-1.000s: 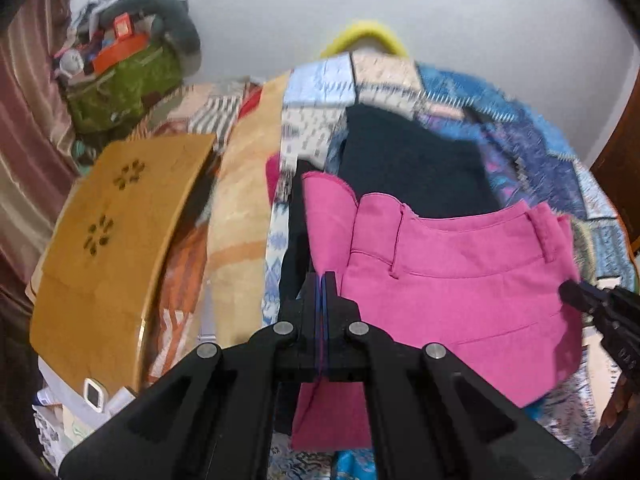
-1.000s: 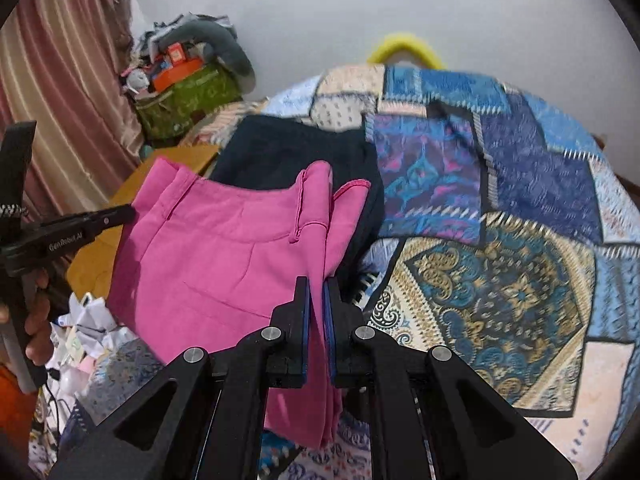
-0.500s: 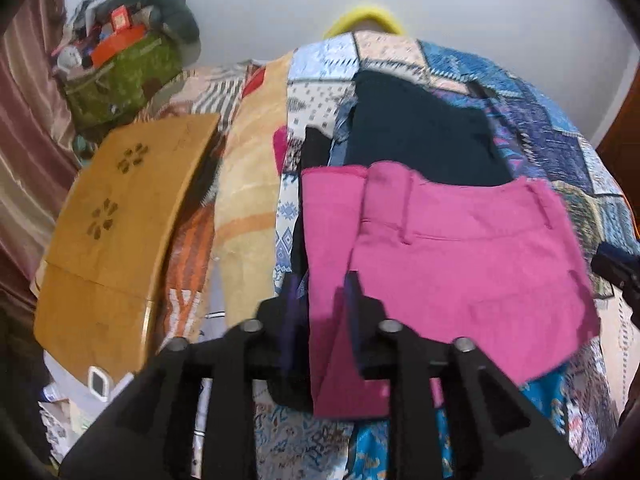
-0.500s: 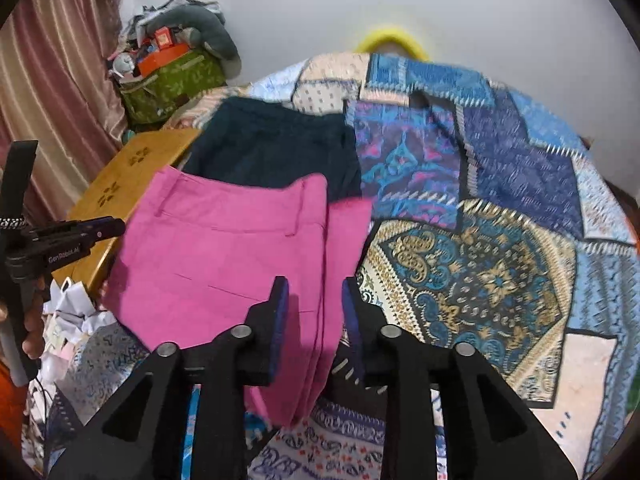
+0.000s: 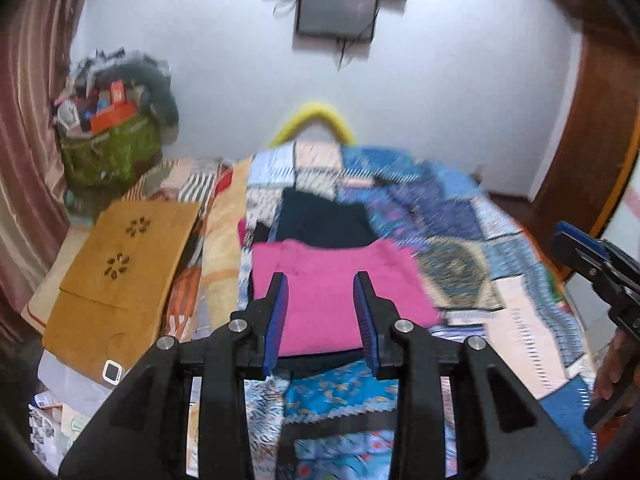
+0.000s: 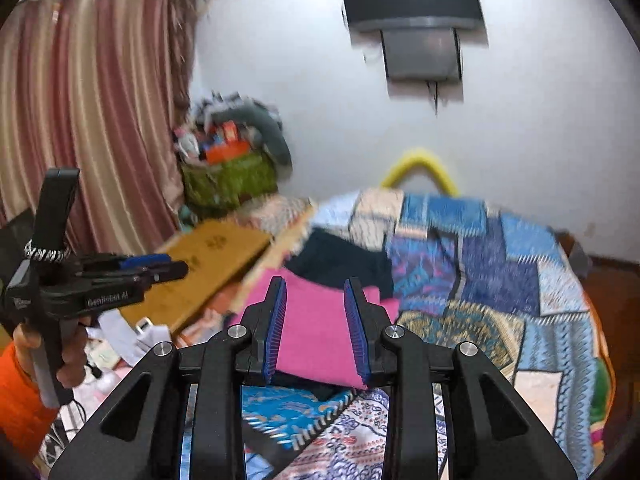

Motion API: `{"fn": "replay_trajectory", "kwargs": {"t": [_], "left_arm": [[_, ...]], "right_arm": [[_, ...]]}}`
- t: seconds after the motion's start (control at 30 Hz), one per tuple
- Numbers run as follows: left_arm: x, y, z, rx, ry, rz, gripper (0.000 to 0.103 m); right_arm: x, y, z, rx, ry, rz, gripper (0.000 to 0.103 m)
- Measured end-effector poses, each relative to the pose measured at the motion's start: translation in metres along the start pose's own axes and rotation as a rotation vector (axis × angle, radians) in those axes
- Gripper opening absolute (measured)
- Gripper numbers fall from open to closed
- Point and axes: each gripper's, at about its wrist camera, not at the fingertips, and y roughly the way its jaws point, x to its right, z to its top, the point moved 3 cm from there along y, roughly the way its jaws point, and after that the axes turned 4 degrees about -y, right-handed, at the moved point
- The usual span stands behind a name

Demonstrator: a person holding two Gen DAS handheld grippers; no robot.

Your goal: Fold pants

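The pink pants lie folded flat on the patchwork bedspread, in front of a dark folded garment. My left gripper is open and empty, held back above the near edge of the pants. My right gripper is open and empty too, also raised behind the pants. The left gripper shows at the left of the right wrist view, and the right gripper shows at the right edge of the left wrist view.
A wooden lap table lies left of the bed. A green bag full of clutter stands in the far left corner. A yellow hoop rises behind the bed. A TV hangs on the wall. Papers litter the floor at left.
Both grippers opened, let go of the pink pants and drew back and up. The pants now lie flat and folded on the bed.
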Motion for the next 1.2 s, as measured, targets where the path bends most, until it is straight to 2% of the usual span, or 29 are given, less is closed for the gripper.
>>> {"fn": "replay_trajectory", "kwargs": {"t": [0.17,0.3,0.4,0.43,0.47,0.5,0.63,0.7,0.83,0.9,1.2], "left_arm": [[0.031,-0.089,-0.013,0.169,0.067,0.003,0.035],[0.050,-0.150,-0.026,0.307,0.095,0.024,0.045],[0.056,-0.180,-0.033,0.380,0.097,0.038,0.051],[0.058,-0.191,-0.035,0.404,0.094,0.040,0.055],[0.059,-0.200,-0.037,0.422,0.090,0.037,0.057],[0.059,-0.208,-0.039,0.437,0.086,0.033,0.063],[0.057,-0.226,-0.045,0.465,0.056,0.025,0.084],[0.055,-0.230,-0.048,0.466,0.043,0.016,0.088],[0.051,-0.238,-0.052,0.479,0.027,0.022,0.103],[0.052,-0.242,-0.054,0.486,0.026,0.026,0.103],[0.046,-0.237,-0.054,0.471,0.019,0.027,0.103]], "right_arm": [[-0.021,-0.058,0.007,0.131,-0.029,0.002,0.027],[-0.039,-0.097,0.005,0.204,-0.036,0.013,0.027],[-0.047,-0.115,0.004,0.241,-0.043,0.000,0.027],[-0.050,-0.119,0.003,0.251,-0.047,-0.009,0.029],[-0.055,-0.127,0.002,0.265,-0.053,-0.019,0.035],[-0.058,-0.131,0.001,0.274,-0.055,-0.024,0.045],[-0.065,-0.144,-0.002,0.316,-0.050,-0.057,0.065],[-0.067,-0.146,-0.003,0.334,-0.045,-0.085,0.080],[-0.069,-0.150,-0.002,0.348,-0.028,-0.096,0.091],[-0.070,-0.151,-0.001,0.346,-0.027,-0.102,0.102],[-0.071,-0.155,-0.009,0.341,-0.021,-0.113,0.103]]}}
